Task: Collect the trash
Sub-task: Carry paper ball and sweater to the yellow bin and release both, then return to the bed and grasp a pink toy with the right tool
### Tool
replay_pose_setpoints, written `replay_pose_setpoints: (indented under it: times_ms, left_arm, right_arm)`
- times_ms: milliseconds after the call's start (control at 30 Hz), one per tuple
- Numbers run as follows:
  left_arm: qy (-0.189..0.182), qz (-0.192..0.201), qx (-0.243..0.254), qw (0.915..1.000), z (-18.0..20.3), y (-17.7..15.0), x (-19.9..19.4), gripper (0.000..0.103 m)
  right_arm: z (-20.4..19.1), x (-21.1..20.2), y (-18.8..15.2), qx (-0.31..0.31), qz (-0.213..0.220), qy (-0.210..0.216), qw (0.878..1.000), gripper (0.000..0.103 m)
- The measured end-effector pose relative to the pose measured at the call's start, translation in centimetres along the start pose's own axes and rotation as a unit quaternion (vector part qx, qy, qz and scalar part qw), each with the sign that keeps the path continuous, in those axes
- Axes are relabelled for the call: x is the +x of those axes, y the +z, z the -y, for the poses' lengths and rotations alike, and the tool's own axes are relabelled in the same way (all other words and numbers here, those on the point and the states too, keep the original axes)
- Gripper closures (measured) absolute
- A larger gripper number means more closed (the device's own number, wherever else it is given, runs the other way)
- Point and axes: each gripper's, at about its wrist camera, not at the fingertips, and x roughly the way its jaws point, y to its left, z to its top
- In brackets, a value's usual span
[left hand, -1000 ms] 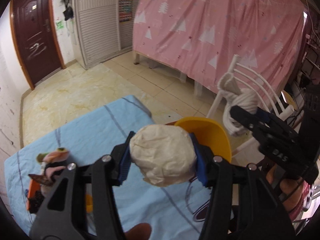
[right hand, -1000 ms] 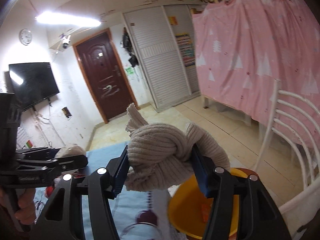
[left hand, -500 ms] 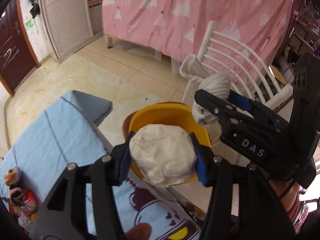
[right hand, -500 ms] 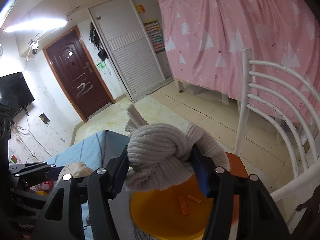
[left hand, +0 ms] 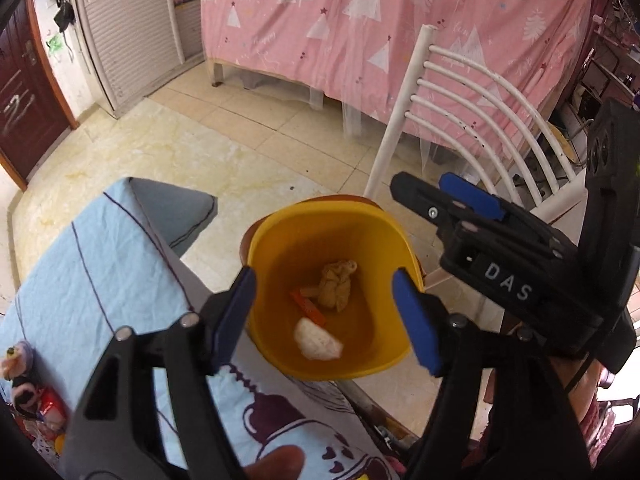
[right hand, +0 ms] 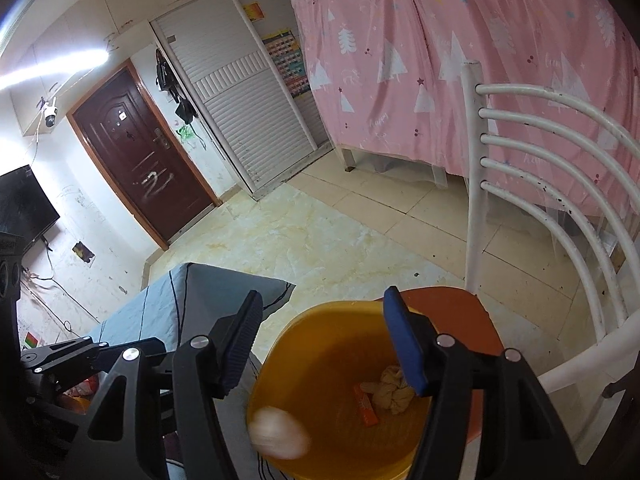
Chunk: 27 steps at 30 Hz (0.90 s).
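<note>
Both bundles have left the grippers since the earlier frames: the white wad (left hand: pixel 318 345) and the knotted rag (left hand: pixel 336 286) now lie inside the yellow bin (left hand: pixel 280 236), where before each was pinched between blue pads. The left gripper (left hand: pixel 324 316) has just been opening and is released, nothing between its jaws, hanging right above the bin's mouth. The right gripper (right hand: pixel 324 344) has likewise been opening and holds nothing; it sits over the bin's far rim. In the right wrist view the wad (right hand: pixel 280 432) is blurred (possibly not yet at rest) near the bin's (right hand: pixel 320 320) near wall, the rag (right hand: pixel 394 388) toward the far side. An orange wrapper (left hand: pixel 307 304) lies between them on the bin floor. The bin stands on an orange seat (right hand: pixel 460 304) of the white chair (right hand: pixel 476 184), just beside the blue-clothed table (left hand: pixel 100 248).
</note>
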Motion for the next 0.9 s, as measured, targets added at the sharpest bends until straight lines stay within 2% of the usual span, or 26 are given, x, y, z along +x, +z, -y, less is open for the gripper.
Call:
replay_pose_setpoints:
  times_ms: [267, 433, 667, 900]
  left_arm:
    - [-0.004, 0.017, 0.004, 0.9998, 0.1, -0.5, -2.8, 0.036]
    - [0.001, 0.029, 0.003, 0.9996, -0.6, -1.3, -5.0, 0.036]
    - [0.027, 0.051, -0.014, 0.9983, -3.7, -2.6, -7.8, 0.035]
    - [0.074, 0.055, -0.04, 0.9949, -8.5, -4.2, -10.3, 0.034]
  right_arm:
    - [-1.0, -0.1, -0.2, -0.008, -0.002, 0.007, 1.0, 0.046]
    - [-2.6, -0.6, -0.2, -0.018, 0.004, 0.032, 0.999, 0.042]
    - [-5.4, -1.5, -0.6, -0.044, 0.015, 0.042, 0.998, 0.04]
    - [-9.5, -2.1, -1.2, -0.086, 0.022, 0.056, 0.994, 0.04]
